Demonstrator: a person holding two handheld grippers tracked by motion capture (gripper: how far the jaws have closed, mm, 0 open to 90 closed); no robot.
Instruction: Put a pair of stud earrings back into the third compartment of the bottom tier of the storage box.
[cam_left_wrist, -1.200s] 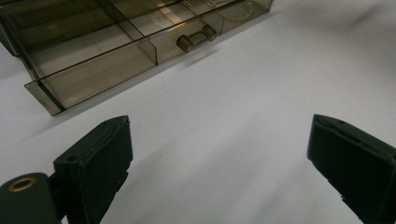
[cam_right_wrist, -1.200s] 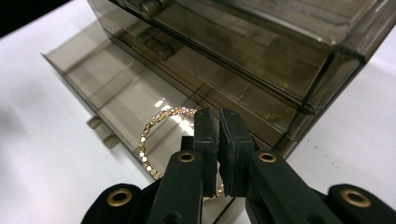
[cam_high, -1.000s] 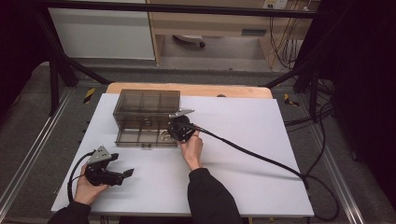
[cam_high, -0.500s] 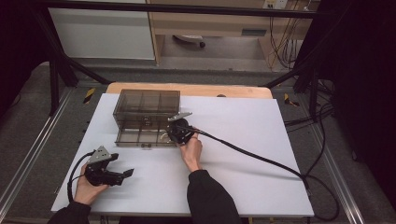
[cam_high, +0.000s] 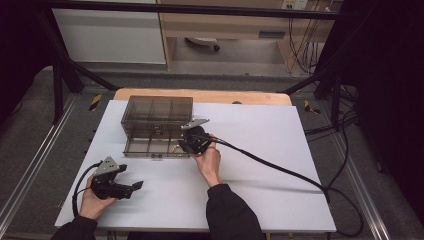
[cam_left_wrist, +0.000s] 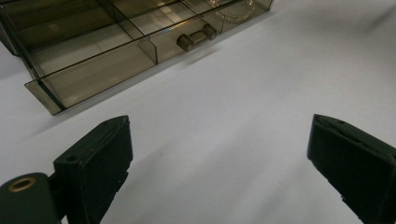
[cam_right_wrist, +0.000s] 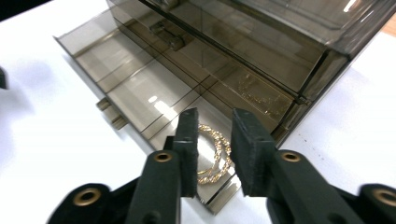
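Right gripper view: my jaws half hide the gold bracelets (cam_right_wrist: 215, 156) in the drawer (cam_right_wrist: 140, 93) corner, just released.

A white table top (cam_high: 280, 165) lies on a wooden board whose far edge (cam_high: 240, 96) shows beyond it. Grey carpet floor (cam_high: 30, 125) surrounds the table, with metal rails (cam_high: 30, 175) running along both sides. Black frame bars (cam_high: 60, 65) stand around it. Behind are a white cabinet (cam_high: 110, 35) and a wooden desk (cam_high: 225, 22); loose cables (cam_high: 300, 40) hang at the right, where the room is dark.
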